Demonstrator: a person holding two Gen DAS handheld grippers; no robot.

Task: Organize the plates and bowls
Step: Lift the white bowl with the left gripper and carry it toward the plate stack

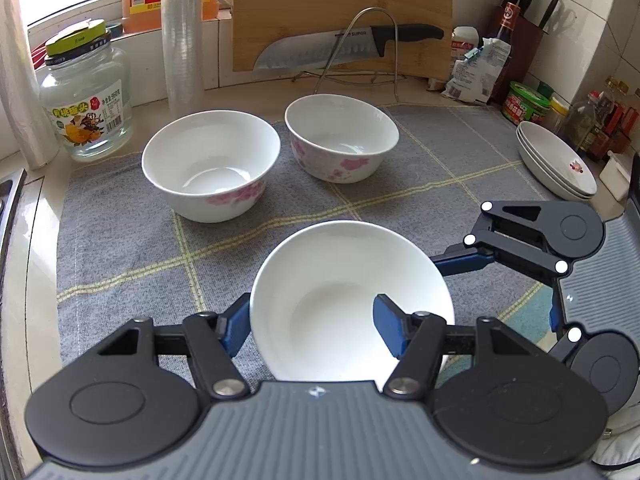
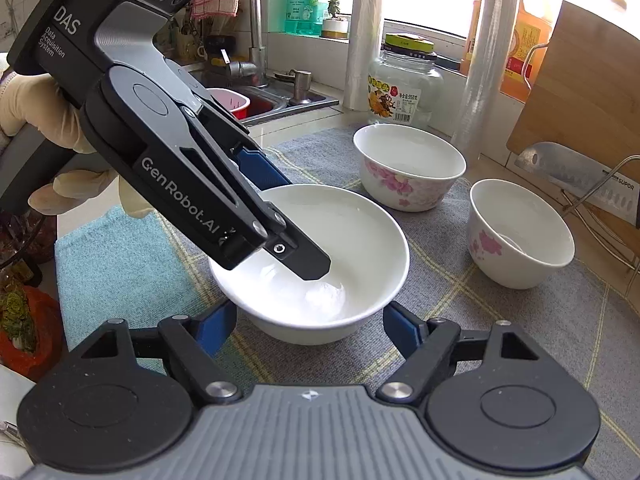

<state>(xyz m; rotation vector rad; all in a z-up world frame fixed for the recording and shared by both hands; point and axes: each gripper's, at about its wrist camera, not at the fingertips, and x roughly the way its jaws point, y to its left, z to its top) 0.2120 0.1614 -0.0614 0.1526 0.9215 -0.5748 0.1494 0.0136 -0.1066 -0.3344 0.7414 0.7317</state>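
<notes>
A plain white bowl (image 1: 352, 300) is seen on the grey checked cloth (image 1: 120, 240) of the worktop, nearest the cameras, and it is empty. The left tongs (image 1: 310, 330) are closed on its near rim: one blue pad (image 1: 388, 330) lies inside the bowl, the other against the outer wall. The right tongs (image 2: 308, 326) straddle the same bowl from the opposite side, a blue pad (image 2: 404, 328) close to the wall on each flank; whether the pads actually press cannot be told. Beyond it, two flowered bowls are noted, apart from each other, both empty: the left-hand flowered bowl (image 1: 210, 164) and the right-hand flowered bowl (image 1: 342, 138). A stack of shallow plates (image 1: 556, 160) is seen at the far right edge of the cloth, nothing in the top one but a small printed motif. A glass jar (image 1: 86, 100) with a green lid stands off the cloth, apparently empty. A gloved hand (image 2: 60, 128) is partly visible on the left tool's handle. The lower part of the plain bowl is hidden by the tool bodies in both views.
</notes>
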